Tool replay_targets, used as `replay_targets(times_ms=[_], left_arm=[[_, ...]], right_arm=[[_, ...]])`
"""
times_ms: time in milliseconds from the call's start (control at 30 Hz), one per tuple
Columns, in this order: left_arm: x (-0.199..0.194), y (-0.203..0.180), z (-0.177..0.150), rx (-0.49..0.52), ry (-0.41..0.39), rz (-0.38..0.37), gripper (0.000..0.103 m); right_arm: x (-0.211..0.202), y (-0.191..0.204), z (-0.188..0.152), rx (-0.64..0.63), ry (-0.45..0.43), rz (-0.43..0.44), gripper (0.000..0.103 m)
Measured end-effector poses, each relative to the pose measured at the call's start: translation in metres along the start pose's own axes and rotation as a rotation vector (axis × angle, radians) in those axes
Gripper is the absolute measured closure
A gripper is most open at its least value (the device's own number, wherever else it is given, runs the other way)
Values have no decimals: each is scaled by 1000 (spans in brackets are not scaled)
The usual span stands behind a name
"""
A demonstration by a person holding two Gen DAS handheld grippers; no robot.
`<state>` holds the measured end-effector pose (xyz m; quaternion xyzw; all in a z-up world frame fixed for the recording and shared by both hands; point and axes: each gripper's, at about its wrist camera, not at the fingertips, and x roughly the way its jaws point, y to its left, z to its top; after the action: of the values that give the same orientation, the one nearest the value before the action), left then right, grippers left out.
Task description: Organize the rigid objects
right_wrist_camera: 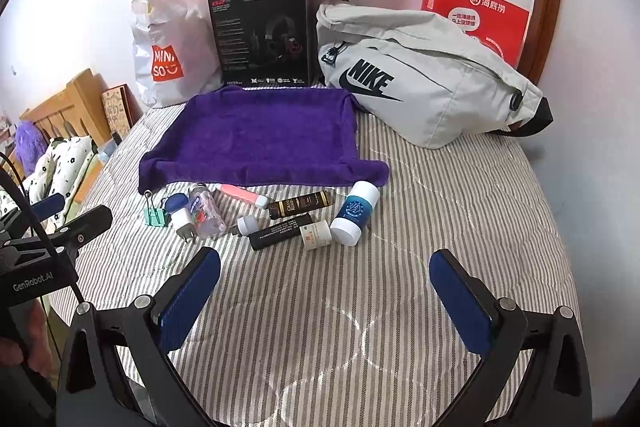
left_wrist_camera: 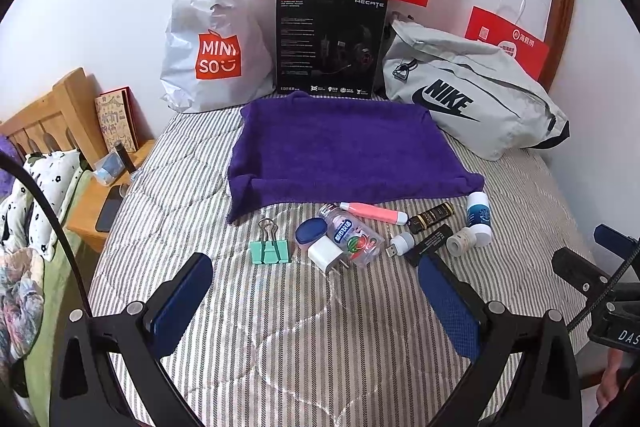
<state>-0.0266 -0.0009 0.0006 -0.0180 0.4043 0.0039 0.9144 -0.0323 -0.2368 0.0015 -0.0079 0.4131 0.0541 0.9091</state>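
Place: a home bedroom
Signs: striped quilted bed [left_wrist_camera: 280, 327], wooden headboard [left_wrist_camera: 52, 115], bedside table [left_wrist_camera: 104, 211], floral bedding [left_wrist_camera: 36, 203], shopping bags [left_wrist_camera: 212, 39] against the wall

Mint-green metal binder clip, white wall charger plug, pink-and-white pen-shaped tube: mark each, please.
Mint-green metal binder clip [left_wrist_camera: 269, 251], left wrist view, on its green body.
White wall charger plug [left_wrist_camera: 325, 253], left wrist view, on its white housing.
Pink-and-white pen-shaped tube [left_wrist_camera: 370, 210], left wrist view, on its pink barrel.

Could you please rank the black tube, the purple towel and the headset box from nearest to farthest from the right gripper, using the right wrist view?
From the right gripper, open above the striped bedcover:
1. Black tube, just ahead, slightly left.
2. Purple towel, spread behind the row of small items.
3. Headset box, upright by the wall, farthest.
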Motion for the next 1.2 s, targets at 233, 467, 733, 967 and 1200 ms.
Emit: replay_targets(times_ms=[233,467,733,967,1200], left_arm=[[-1,-1,1,3,1,6,0],[-2,1,2,3,4,7,0],[-3,3,2,0,2,11,0],[-3,4,2,1,2,10,0],[-4,5,2,1,3,12,0]], right_arm=[[-2,0,0,1,-3,3,0],[-3,-1,-1,3,-2,3,0],[-3,-1,-1,2,-2,3,0],[-4,0,-2,-3,-1,0,0],[-5,0,-2,-2,2,2,0]])
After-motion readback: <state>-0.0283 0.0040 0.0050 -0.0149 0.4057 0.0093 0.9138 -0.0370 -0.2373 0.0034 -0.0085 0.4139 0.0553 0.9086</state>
